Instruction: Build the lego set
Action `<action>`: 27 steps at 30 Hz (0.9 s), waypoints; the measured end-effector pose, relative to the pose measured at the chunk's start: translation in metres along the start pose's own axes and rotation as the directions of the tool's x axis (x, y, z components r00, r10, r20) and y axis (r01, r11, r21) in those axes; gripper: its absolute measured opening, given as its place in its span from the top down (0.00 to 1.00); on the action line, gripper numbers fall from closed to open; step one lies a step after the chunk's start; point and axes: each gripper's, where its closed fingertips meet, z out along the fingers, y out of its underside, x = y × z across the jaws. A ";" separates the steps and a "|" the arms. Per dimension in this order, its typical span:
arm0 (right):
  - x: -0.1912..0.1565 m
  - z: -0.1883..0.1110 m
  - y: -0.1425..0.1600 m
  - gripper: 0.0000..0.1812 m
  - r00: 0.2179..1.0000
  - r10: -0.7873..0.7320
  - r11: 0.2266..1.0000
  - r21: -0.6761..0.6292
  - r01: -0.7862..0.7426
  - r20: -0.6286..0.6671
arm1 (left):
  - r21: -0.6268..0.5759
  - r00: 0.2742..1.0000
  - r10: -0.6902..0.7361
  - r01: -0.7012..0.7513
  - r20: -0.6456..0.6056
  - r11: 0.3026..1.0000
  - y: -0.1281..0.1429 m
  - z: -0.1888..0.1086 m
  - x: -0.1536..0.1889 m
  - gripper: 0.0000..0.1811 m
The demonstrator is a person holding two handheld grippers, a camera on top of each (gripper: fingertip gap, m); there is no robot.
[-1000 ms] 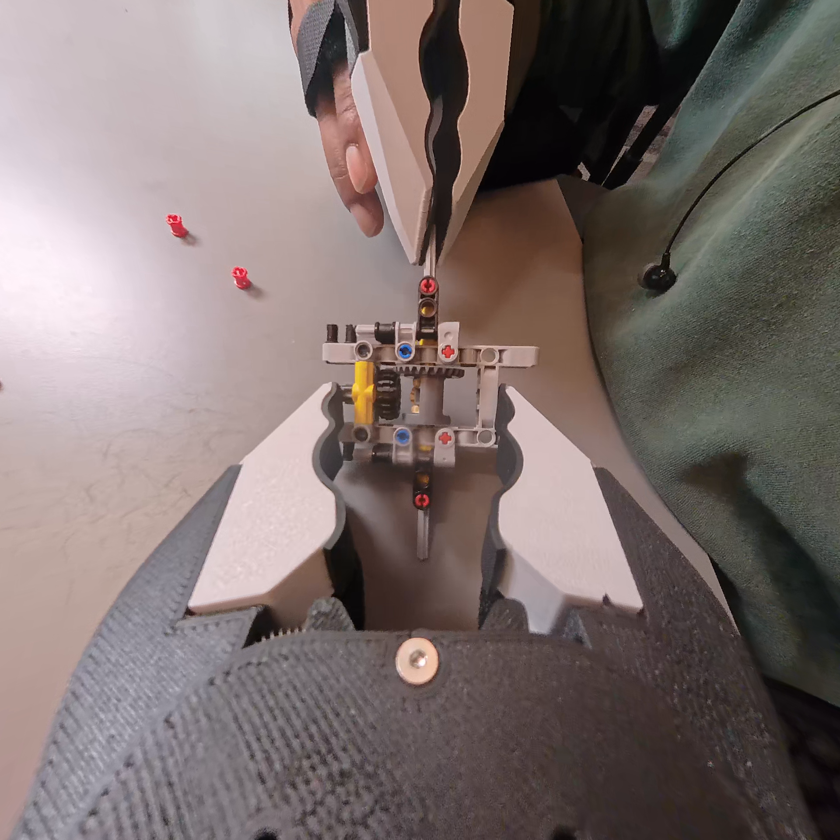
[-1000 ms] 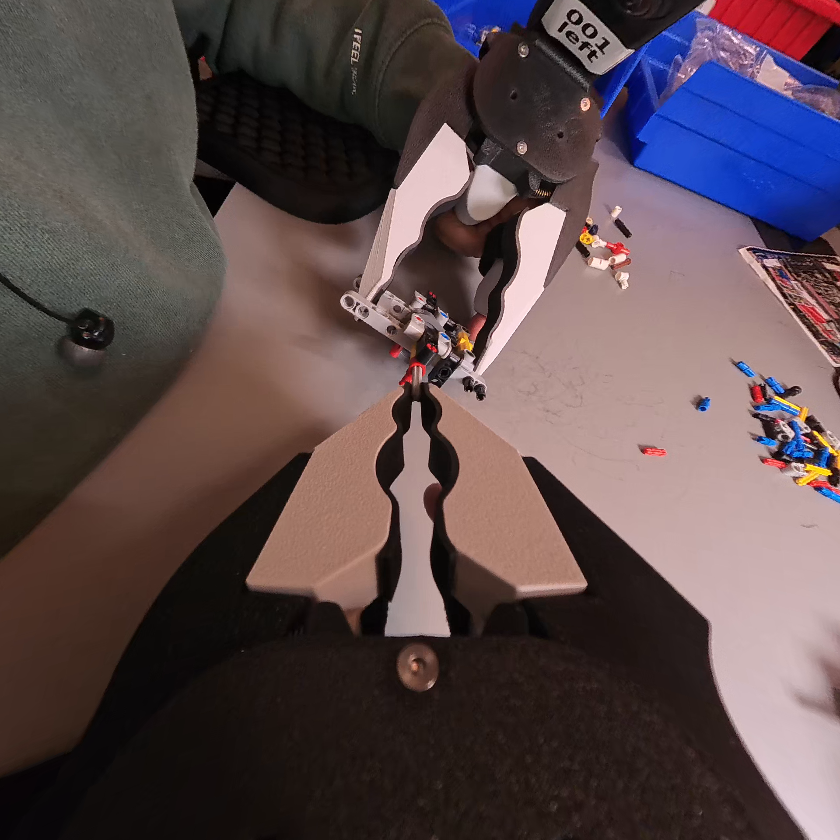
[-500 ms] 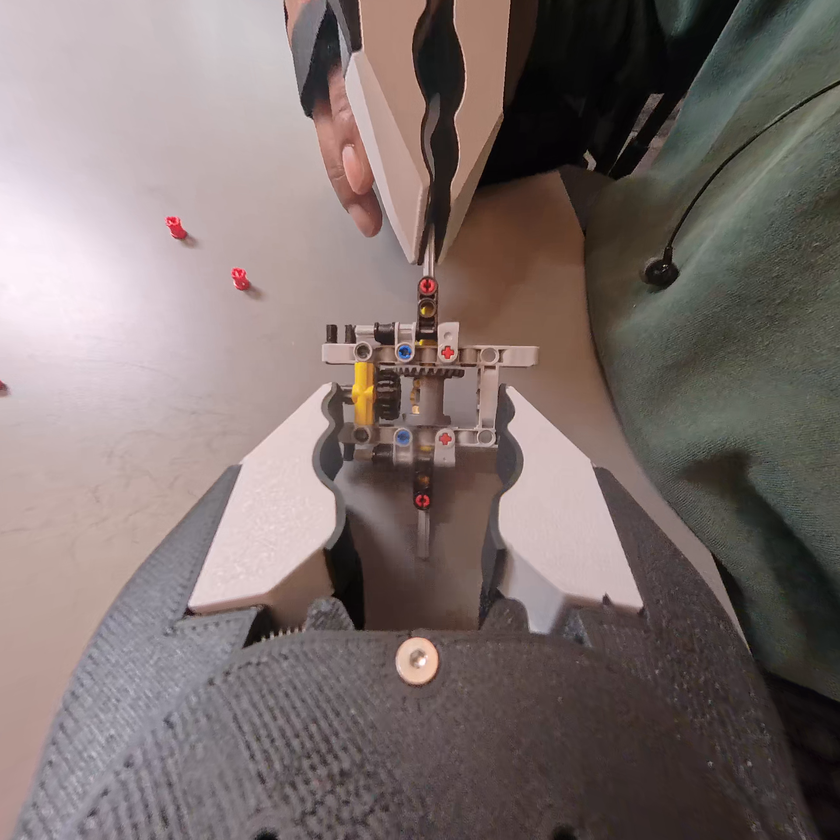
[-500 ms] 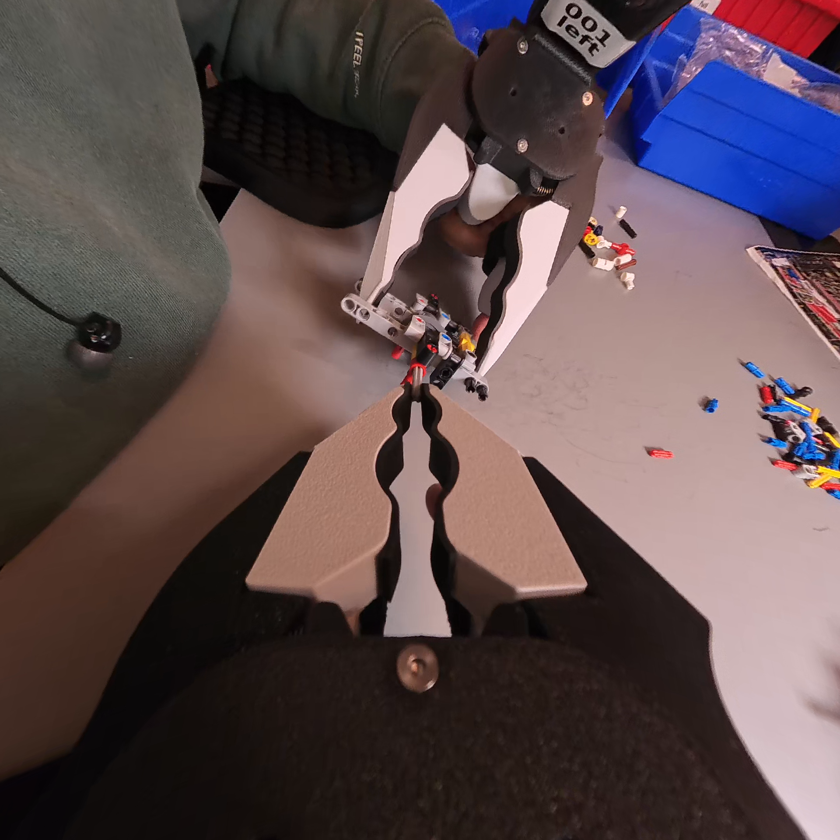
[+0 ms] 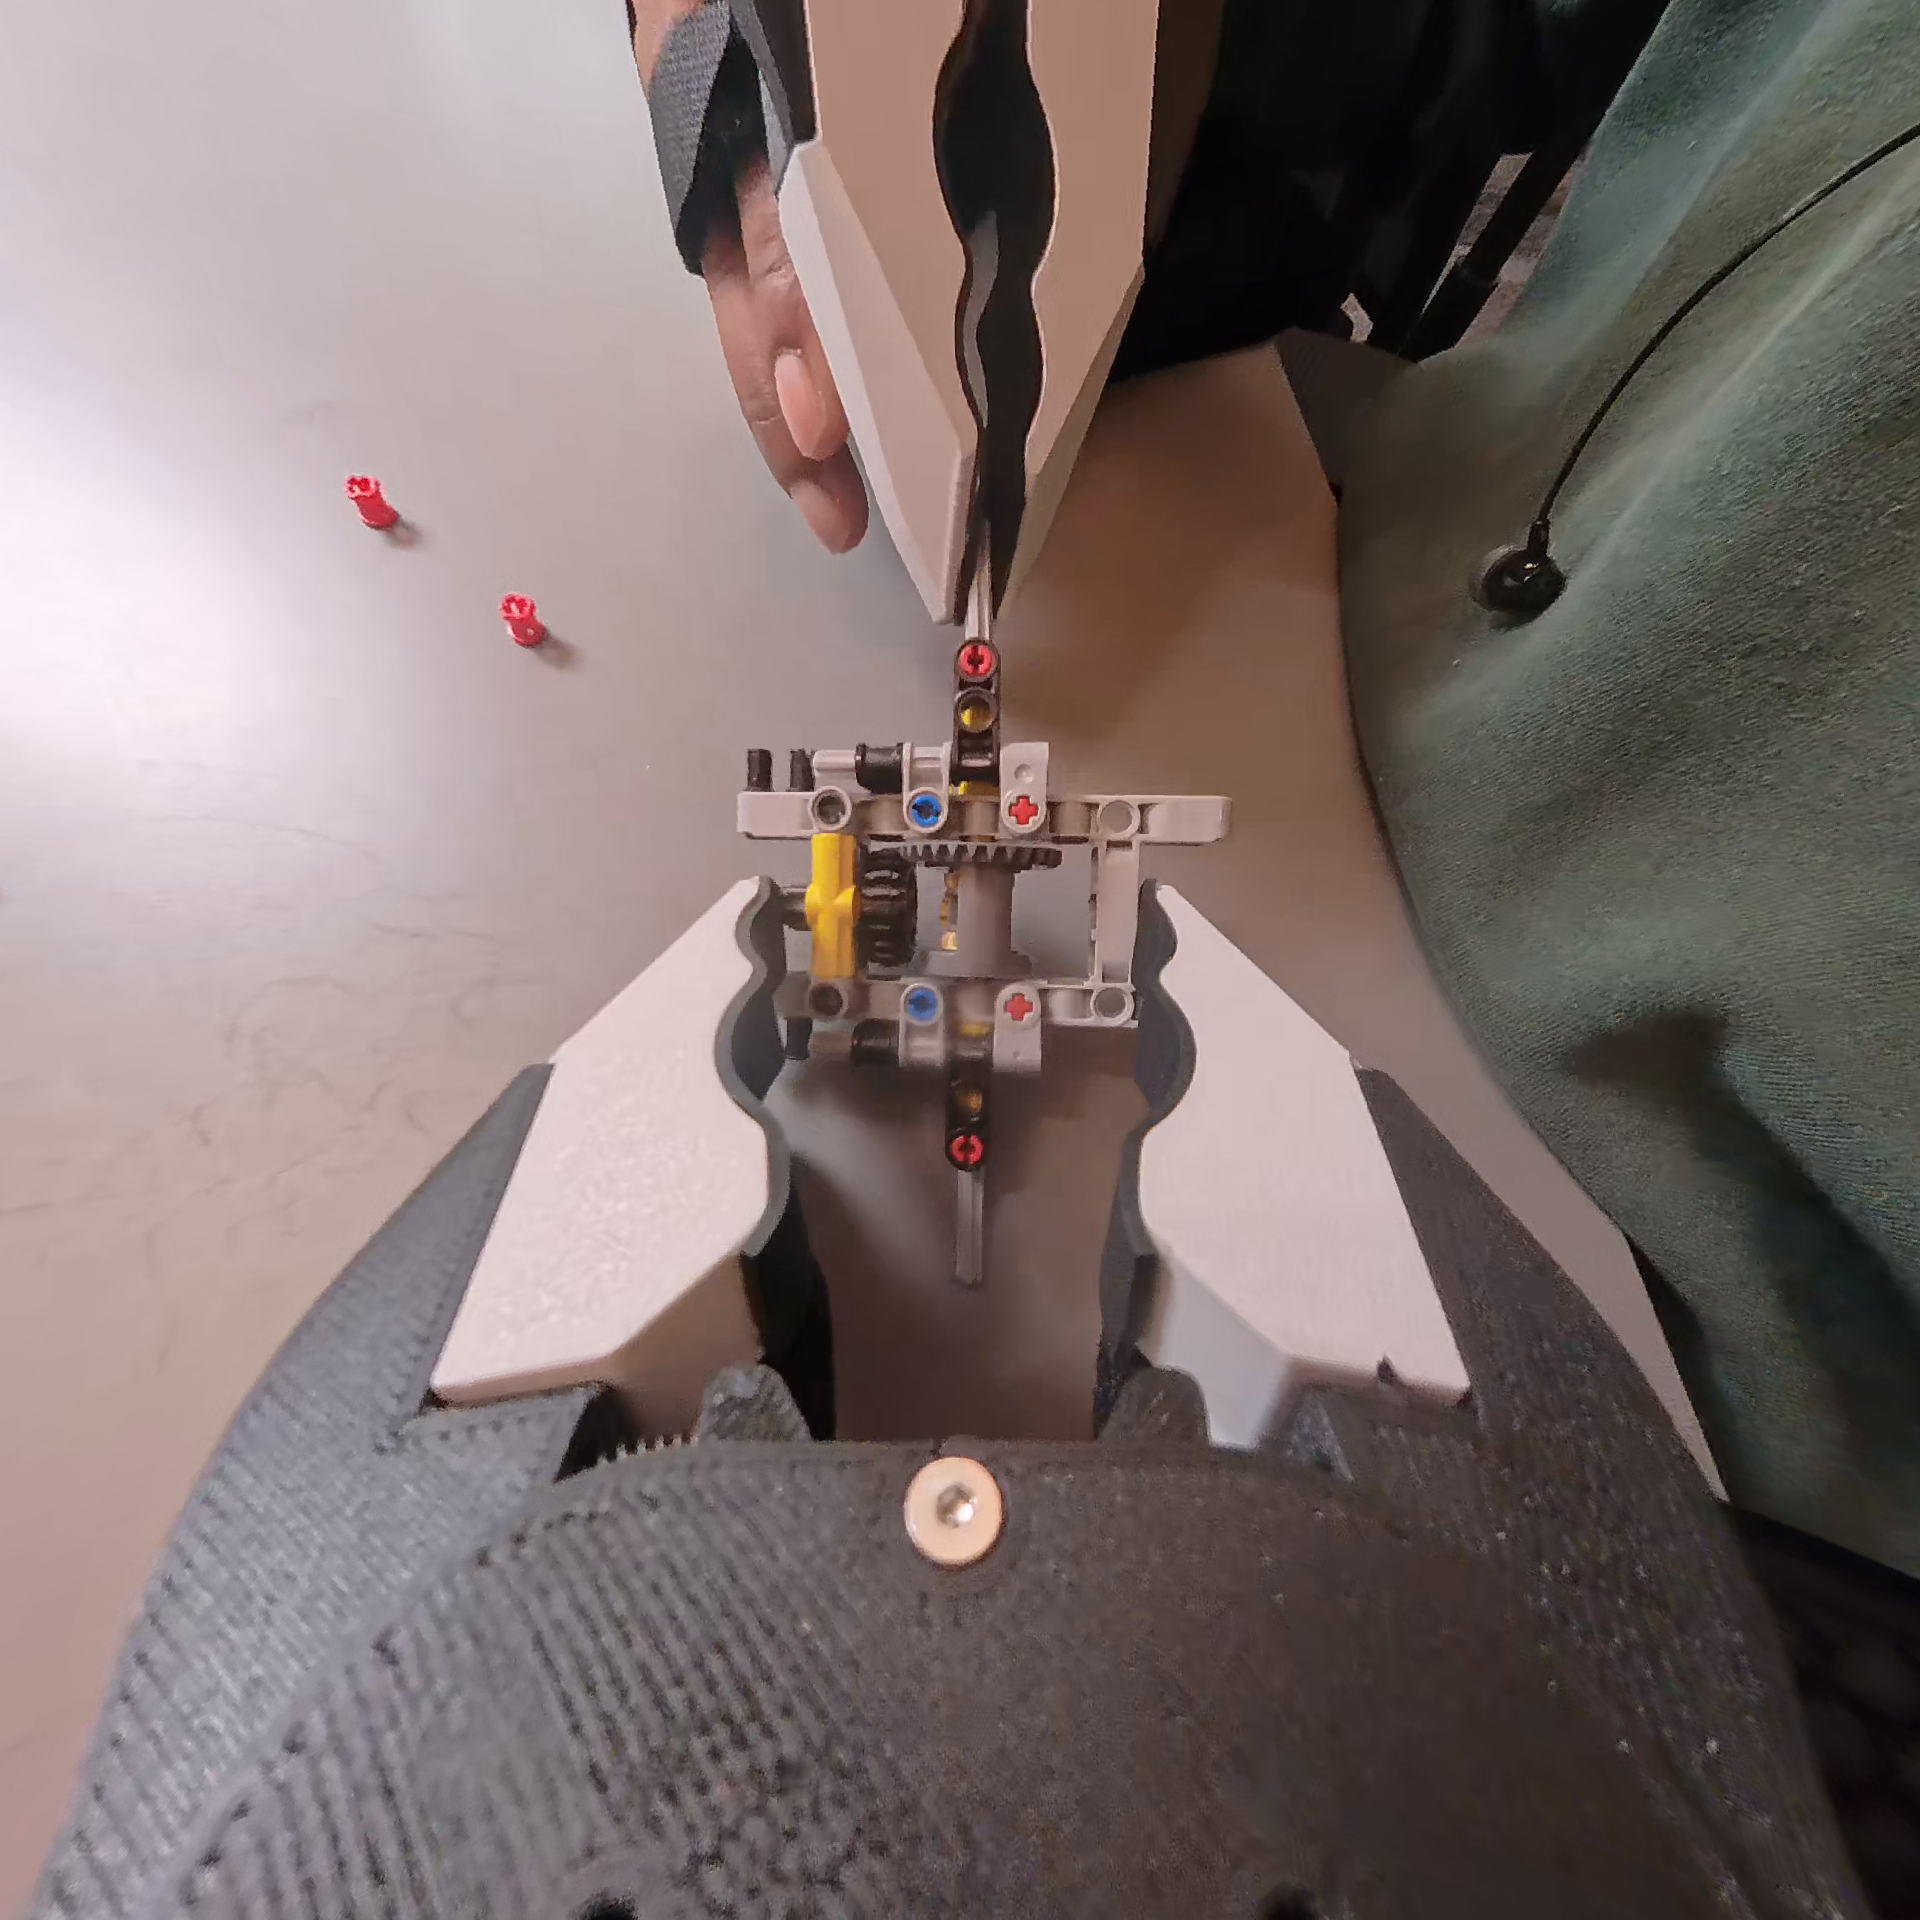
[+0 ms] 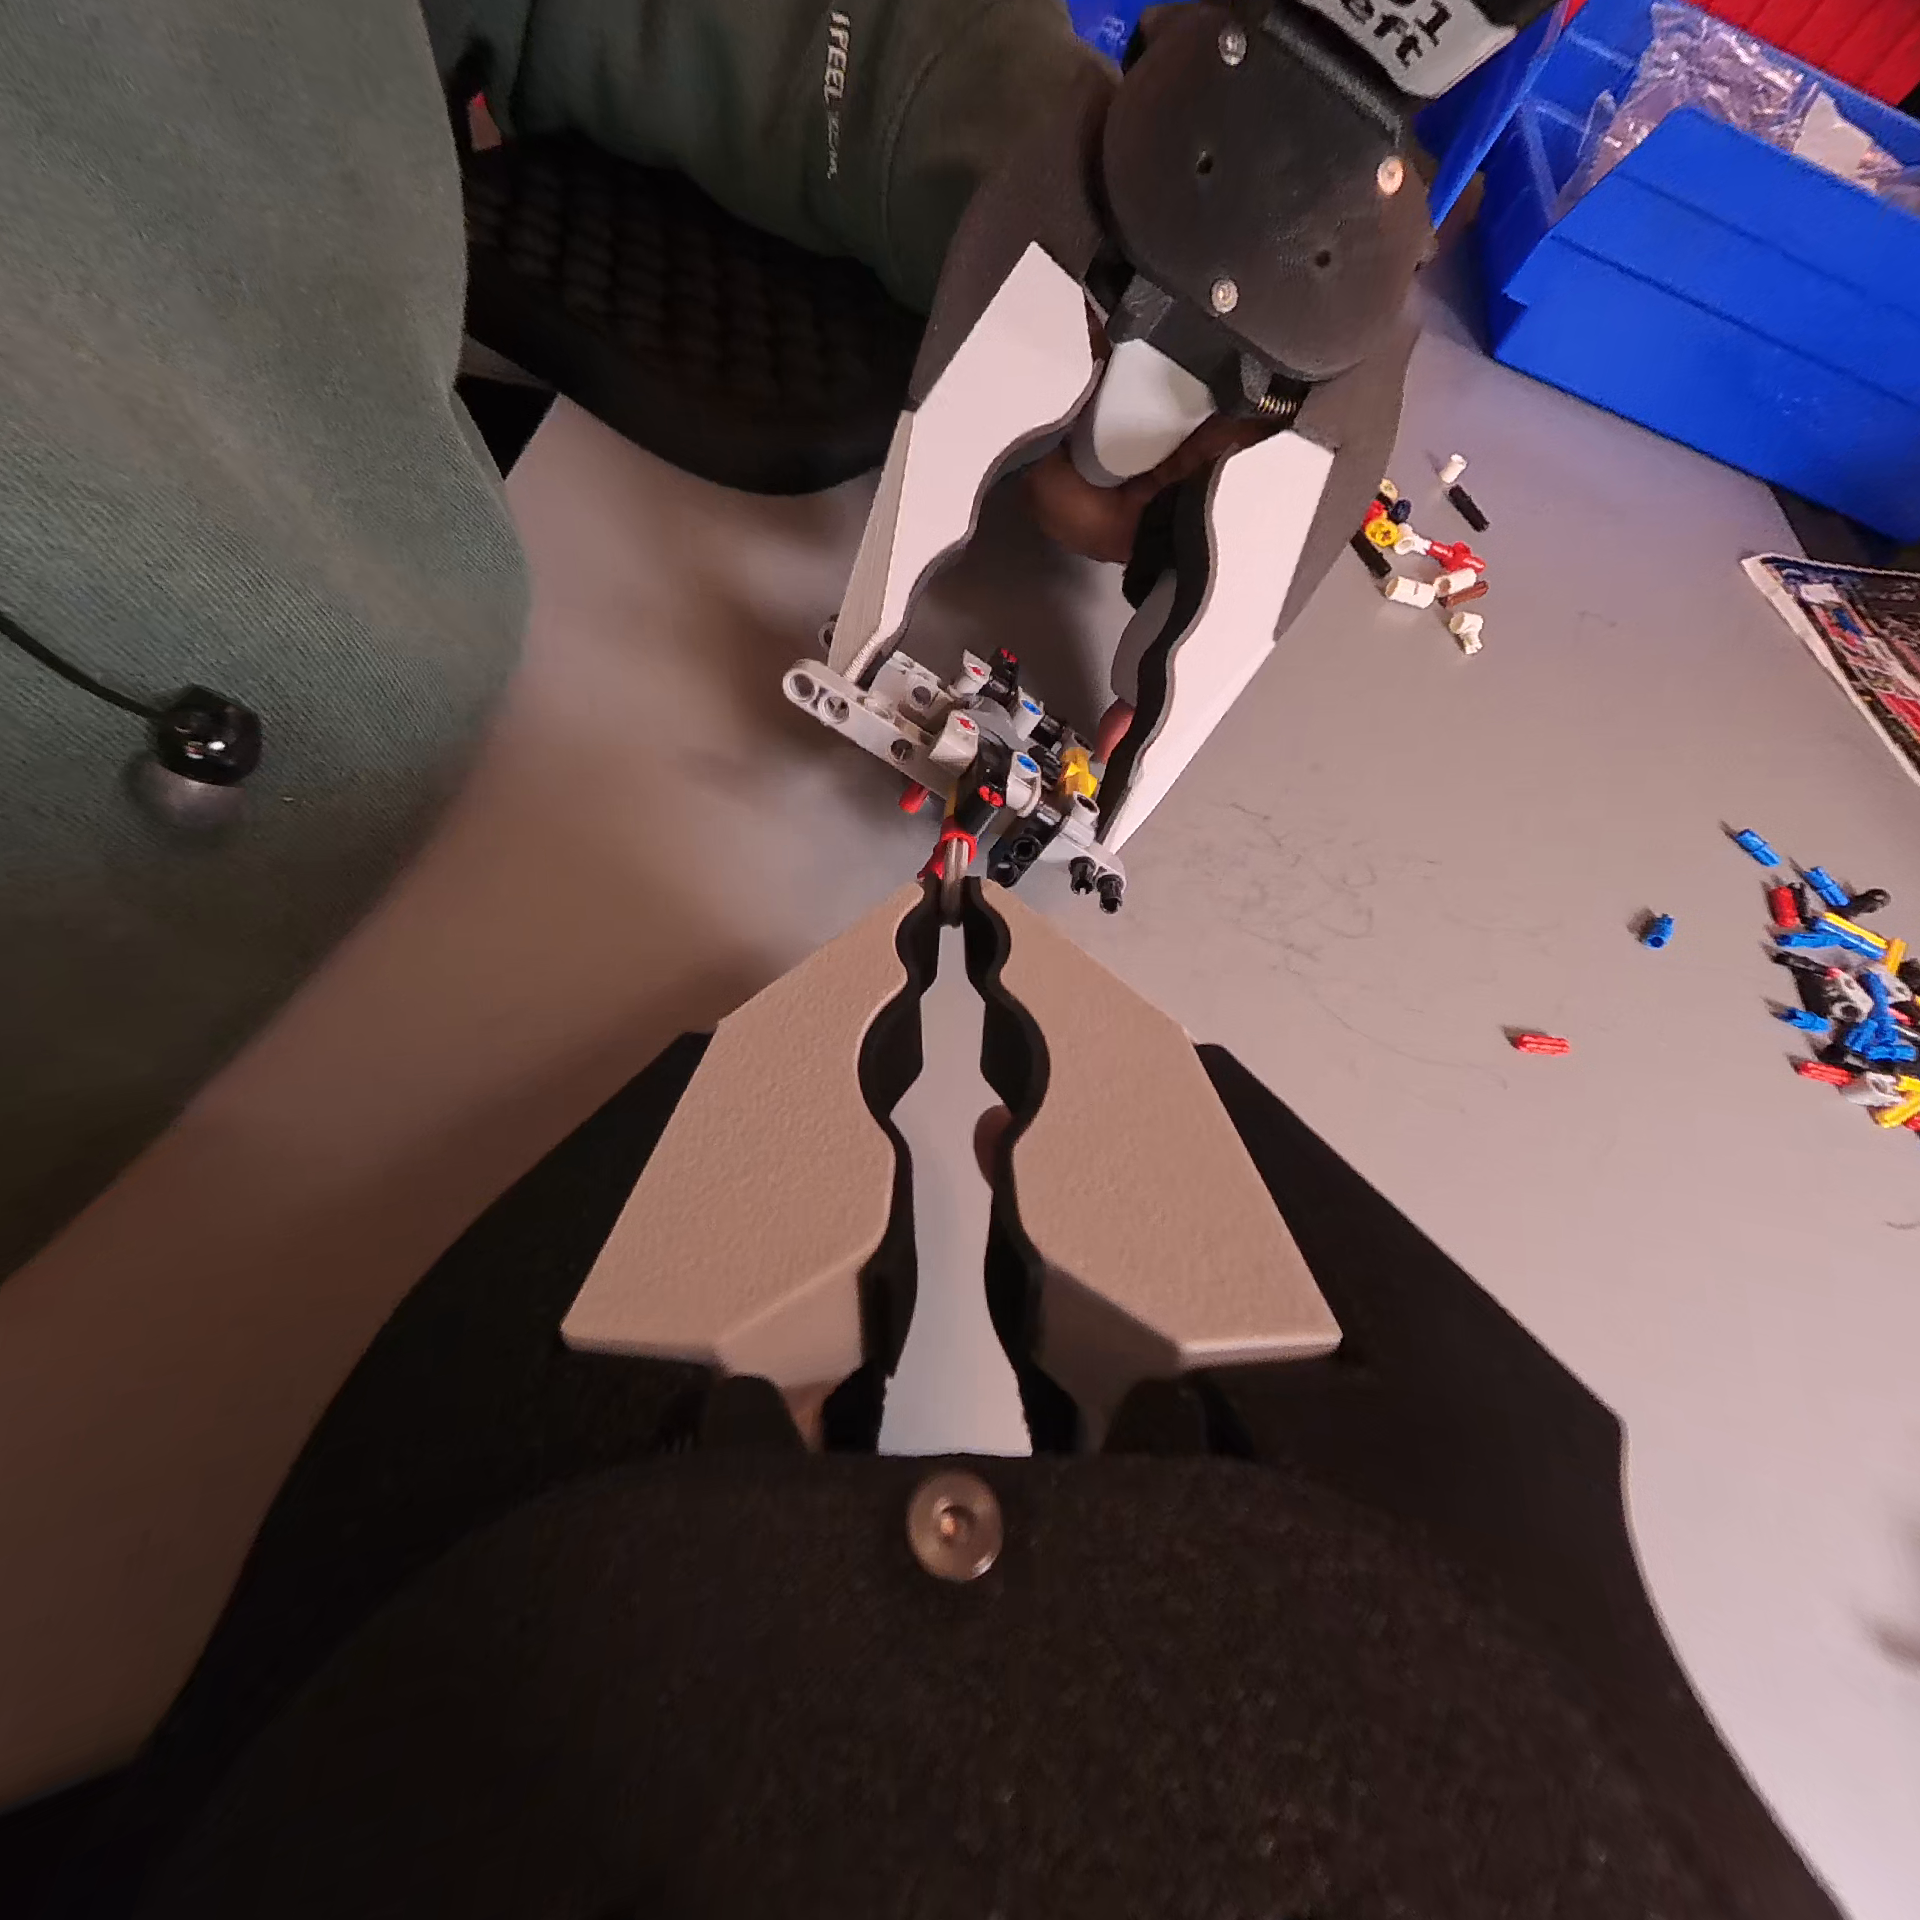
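A small Lego assembly (image 5: pixel 966 904) is a grey frame with black gears, a yellow piece and blue and red pins. My left gripper (image 5: pixel 958 914) is shut on it, one finger on each side of the frame, just above the grey table (image 5: pixel 260 935). A thin grey axle (image 5: pixel 978 621) sticks out of its far side. My right gripper (image 6: pixel 951 896) is shut on that axle's end (image 6: pixel 948 871). A second axle end (image 5: pixel 970 1226) points back between my left fingers. The right wrist view shows the left gripper (image 6: pixel 982 748) holding the assembly (image 6: pixel 935 727).
Two red pins (image 5: pixel 369 501) (image 5: pixel 520 620) lie at the left. A pile of loose pieces (image 6: pixel 1849 997), a smaller pile (image 6: pixel 1423 561), a booklet (image 6: pixel 1860 634) and blue bins (image 6: pixel 1714 281) are on the right. The person's green sweater (image 5: pixel 1662 727) borders the table edge. The grippers' ends are close to 5 cm from one another.
Almost nothing. Both grippers keep their holds. The assembly and the left gripper sit slightly higher in the right wrist view than before.
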 end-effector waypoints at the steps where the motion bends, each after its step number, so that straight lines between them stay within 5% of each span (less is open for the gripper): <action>1: 0.002 0.001 0.001 0.99 1.000 0.002 1.000 -0.008 -0.003 -0.014 | 0.001 1.000 -0.001 0.001 0.014 1.000 -0.001 0.000 -0.002 0.63; 7: 0.029 -0.021 0.019 0.80 0.986 0.153 0.987 -0.039 -0.156 -0.065 | -0.086 0.976 0.082 -0.066 0.200 0.994 -0.002 -0.012 -0.033 0.63; 14: 0.063 -0.032 0.058 0.85 0.946 0.218 0.951 -0.163 -0.261 -0.239 | -0.171 0.949 0.111 -0.062 0.297 0.983 0.012 -0.020 -0.054 0.63; 27: 0.073 -0.010 0.070 0.90 0.982 0.180 0.897 -0.398 -0.190 -0.065 | -0.119 0.935 0.102 -0.065 0.340 0.991 0.012 -0.030 -0.052 0.64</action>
